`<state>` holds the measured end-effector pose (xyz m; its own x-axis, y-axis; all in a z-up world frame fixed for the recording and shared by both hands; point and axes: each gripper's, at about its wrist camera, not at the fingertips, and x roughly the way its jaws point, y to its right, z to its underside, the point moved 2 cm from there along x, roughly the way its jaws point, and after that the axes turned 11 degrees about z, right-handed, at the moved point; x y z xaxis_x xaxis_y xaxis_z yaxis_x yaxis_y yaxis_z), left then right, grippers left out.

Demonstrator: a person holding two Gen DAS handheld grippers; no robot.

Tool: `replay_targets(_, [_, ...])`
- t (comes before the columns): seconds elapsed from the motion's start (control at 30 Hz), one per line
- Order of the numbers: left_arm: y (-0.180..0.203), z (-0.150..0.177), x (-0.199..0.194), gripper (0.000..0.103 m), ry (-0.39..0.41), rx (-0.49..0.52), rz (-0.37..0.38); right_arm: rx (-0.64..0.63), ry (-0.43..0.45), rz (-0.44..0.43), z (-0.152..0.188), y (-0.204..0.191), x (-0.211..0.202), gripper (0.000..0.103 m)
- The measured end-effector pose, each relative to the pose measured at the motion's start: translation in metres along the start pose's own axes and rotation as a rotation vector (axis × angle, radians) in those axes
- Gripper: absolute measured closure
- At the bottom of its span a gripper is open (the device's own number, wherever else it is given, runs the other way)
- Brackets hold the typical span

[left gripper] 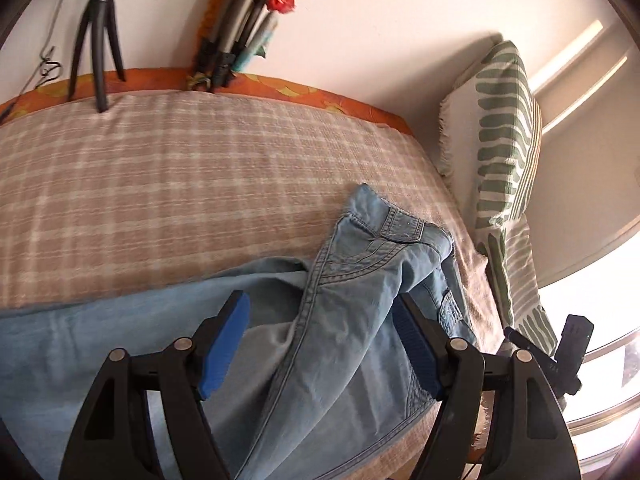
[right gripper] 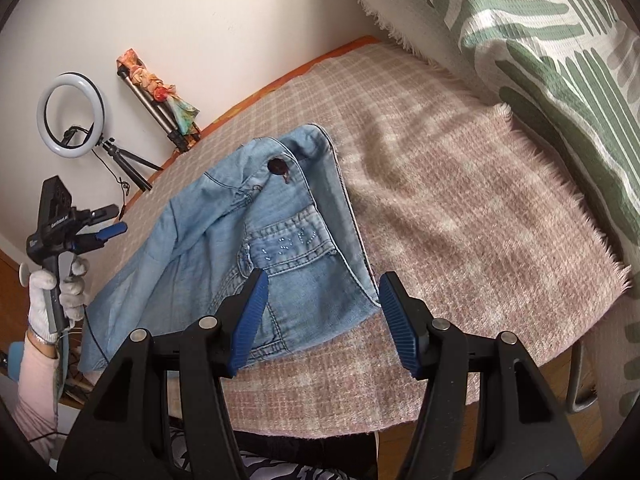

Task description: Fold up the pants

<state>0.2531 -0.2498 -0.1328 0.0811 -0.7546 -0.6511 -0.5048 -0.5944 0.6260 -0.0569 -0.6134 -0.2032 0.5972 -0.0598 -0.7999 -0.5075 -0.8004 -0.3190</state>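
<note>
While lying rumpled on the checked blanket (right gripper: 460, 208) of the bed, waistband end toward the striped pillow (right gripper: 560, 48), legs trailing off left: light blue pants (right gripper: 288, 216). Hovering over them, left claw (left gripper: 324, 316), jaws standing apart, denim passing below and between, not pinched. Hanging above the near waistband corner, right claw (right gripper: 320, 292), jaws likewise gaping, gripping nothing. Standing far by the wall, a ring light (right gripper: 72, 116).

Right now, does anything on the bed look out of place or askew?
Yes. The jeans lie crumpled and crooked on the plaid blanket, the waistband flipped open and the legs hanging over the bed's edge. Nothing looks damaged.
</note>
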Motion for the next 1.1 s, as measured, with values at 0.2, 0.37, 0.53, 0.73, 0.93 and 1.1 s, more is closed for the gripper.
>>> replay_targets(0.2, [-0.004, -0.029, 0.071, 0.031, -0.091, -0.036, 0.027, 0.032, -0.041, -0.011, 0.01, 0.013, 0.021, 0.042])
replay_targets(0.37, [-0.015, -0.039, 0.11, 0.031, -0.12, -0.093, 0.049, 0.038, -0.057, -0.015, 0.01, 0.016, 0.029, 0.042])
replay_targets(0.53, [-0.015, -0.04, 0.134, 0.031, -0.152, -0.105, 0.069, 0.049, -0.058, -0.02, 0.009, 0.019, 0.032, 0.042])
replay_targets(0.73, [-0.007, -0.041, 0.153, 0.039, -0.168, -0.069, 0.055, 0.058, -0.066, -0.029, 0.01, 0.02, 0.036, 0.042])
replay_targets(0.93, [-0.004, -0.044, 0.163, 0.063, -0.17, -0.054, 0.021, 0.045, -0.069, -0.033, 0.01, 0.015, 0.038, 0.042])
replay_targets(1.1, [-0.002, -0.044, 0.166, 0.092, -0.151, -0.035, 0.005, 0.034, -0.062, -0.028, 0.009, 0.011, 0.037, 0.042])
